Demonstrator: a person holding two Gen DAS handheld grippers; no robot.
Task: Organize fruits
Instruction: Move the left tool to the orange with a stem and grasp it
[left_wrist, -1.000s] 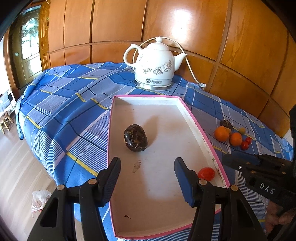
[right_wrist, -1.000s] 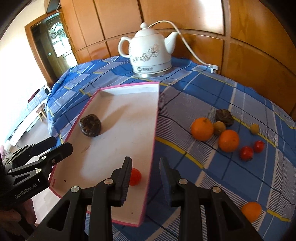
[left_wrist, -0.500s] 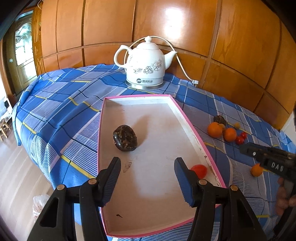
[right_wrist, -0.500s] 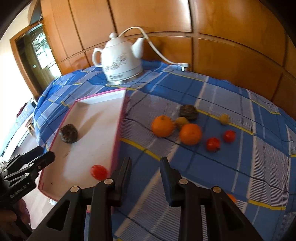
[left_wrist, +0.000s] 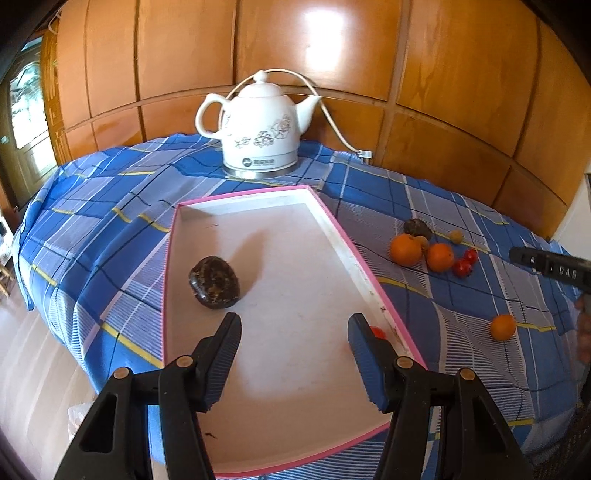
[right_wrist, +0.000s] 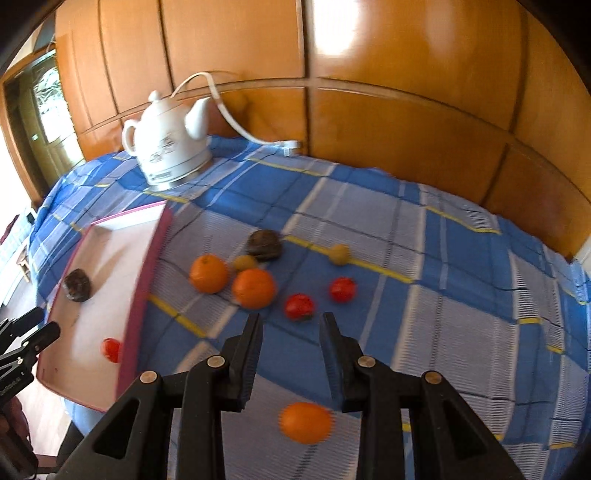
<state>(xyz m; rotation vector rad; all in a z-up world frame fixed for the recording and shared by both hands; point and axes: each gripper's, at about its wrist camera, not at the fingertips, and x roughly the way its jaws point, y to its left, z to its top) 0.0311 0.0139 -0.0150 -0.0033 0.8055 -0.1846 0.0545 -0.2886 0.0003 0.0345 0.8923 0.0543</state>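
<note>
A pink-rimmed white tray (left_wrist: 369, 273) holds a dark wrinkled fruit (left_wrist: 214, 280) and a red tomato (left_wrist: 377, 331), which is half hidden behind my left gripper's finger. My left gripper (left_wrist: 294, 325) hangs open over the tray's near end, holding nothing. On the blue checked cloth to the right of the tray lie two oranges (right_wrist: 208, 273) (right_wrist: 254, 288), two tomatoes (right_wrist: 300, 306) (right_wrist: 342, 290), a dark fruit (right_wrist: 264, 244) and two small yellow fruits (right_wrist: 339, 254). My right gripper (right_wrist: 291, 321) hovers just short of the nearer tomato, its jaws a little apart and empty. A small orange (right_wrist: 306, 422) lies below its fingers.
A white electric kettle (left_wrist: 258, 129) with its cord stands at the back of the table against the wooden panel wall. The cloth hangs over the table's left and near edges, with floor below. My right gripper's tip (left_wrist: 546, 264) shows at the right edge of the left wrist view.
My right gripper has swung right, from over the tray's near corner to above the loose fruit on the cloth. The left gripper drifted slightly, and its finger now partly hides the tray's tomato.
</note>
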